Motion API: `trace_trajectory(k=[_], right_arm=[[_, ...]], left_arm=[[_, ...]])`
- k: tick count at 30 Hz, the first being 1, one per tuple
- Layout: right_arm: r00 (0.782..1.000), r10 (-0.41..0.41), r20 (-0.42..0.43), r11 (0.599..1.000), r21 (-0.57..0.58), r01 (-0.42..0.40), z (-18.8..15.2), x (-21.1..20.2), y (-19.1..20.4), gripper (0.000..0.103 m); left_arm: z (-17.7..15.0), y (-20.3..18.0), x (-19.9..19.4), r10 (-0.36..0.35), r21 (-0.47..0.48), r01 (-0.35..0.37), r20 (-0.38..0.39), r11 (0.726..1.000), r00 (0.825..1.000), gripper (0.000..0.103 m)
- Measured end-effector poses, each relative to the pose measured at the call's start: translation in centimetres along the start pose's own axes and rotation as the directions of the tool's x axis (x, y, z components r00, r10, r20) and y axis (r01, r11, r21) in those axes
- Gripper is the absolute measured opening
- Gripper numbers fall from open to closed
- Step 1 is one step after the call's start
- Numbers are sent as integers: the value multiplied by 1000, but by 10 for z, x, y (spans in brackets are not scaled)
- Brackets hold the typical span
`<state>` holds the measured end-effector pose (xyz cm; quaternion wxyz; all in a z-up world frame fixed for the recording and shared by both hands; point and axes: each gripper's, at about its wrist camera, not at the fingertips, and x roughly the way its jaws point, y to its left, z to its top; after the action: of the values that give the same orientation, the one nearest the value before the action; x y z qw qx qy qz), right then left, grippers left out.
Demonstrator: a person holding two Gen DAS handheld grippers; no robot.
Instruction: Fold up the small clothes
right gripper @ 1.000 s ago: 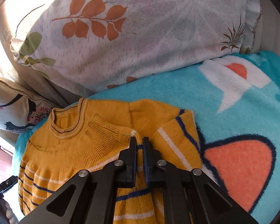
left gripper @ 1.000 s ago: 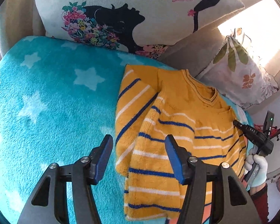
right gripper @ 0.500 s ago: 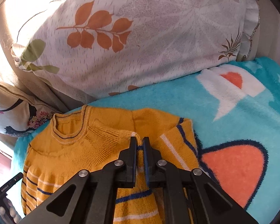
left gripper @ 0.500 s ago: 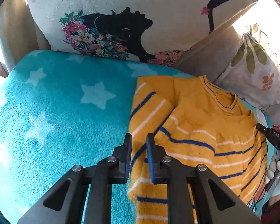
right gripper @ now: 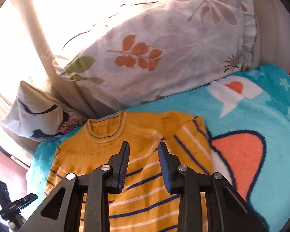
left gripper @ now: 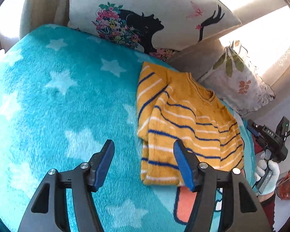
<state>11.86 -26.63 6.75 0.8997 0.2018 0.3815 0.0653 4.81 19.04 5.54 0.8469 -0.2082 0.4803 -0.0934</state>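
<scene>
The bottom hem of the yellow striped sweater (right gripper: 145, 199) is cut off by the frame and the black arms in the right wrist view, so only its collar, shoulders and folded-in sleeves are readable there. In the left wrist view the right side of the sweater (left gripper: 185, 127) runs behind the tongs' blue pad. Bright window glare washes out the top of both views, and the floral pillow (right gripper: 164, 54) is half bleached. The sweater lies flat on the turquoise star blanket (left gripper: 67, 100), pushed up near the pillows, with both sleeves folded across the chest. Left tongs (left gripper: 143, 164) are spread wide and opening, nothing between them but blanket, hovering beside the sweater's lower left corner. Right tongs (right gripper: 143, 152) are partly apart and opening too, over the chest just below the collar; the knit looks free between the pads, though I can't quite tell whether a tip brushes it.
</scene>
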Motion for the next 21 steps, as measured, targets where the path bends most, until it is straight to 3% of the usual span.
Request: trace_trajectory(k=[4,5,6,8,11,13,19,21], right_arm=[[990,106,-96,991,-73,-113,-23,14,53,34],[985,122,-120,987,-90,-133,-30,18,65,34],[981,136,-141,983,-106,-152,-37,22,77,34],[972,154,-177,975,-132,-178,-52,28,95,34],[972,131,-197,971,-174,-166,-66,32,107,34],[973,103,-206,973,-182,-142,-72,35,105,34],[978,71,-198,978,-177,-107,-71,34,96,34],[977,79,-197,973,-200,-119,-68,34,104,36]], left_arm=[[-20,-4,22,1,6,-1,-52,1000,999,62],[-23,-4,28,-4,4,4,-65,1000,998,58],[-23,-3,32,-4,5,5,-74,1000,997,37],[-22,2,35,-13,-5,12,-94,1000,996,6],[-14,12,22,11,-34,-13,-53,999,999,6],[-11,17,16,-12,-52,9,-43,999,999,6],[-21,8,10,-1,-15,1,-15,1000,1000,7],[-24,7,9,-1,-15,1,-8,1000,1000,17]])
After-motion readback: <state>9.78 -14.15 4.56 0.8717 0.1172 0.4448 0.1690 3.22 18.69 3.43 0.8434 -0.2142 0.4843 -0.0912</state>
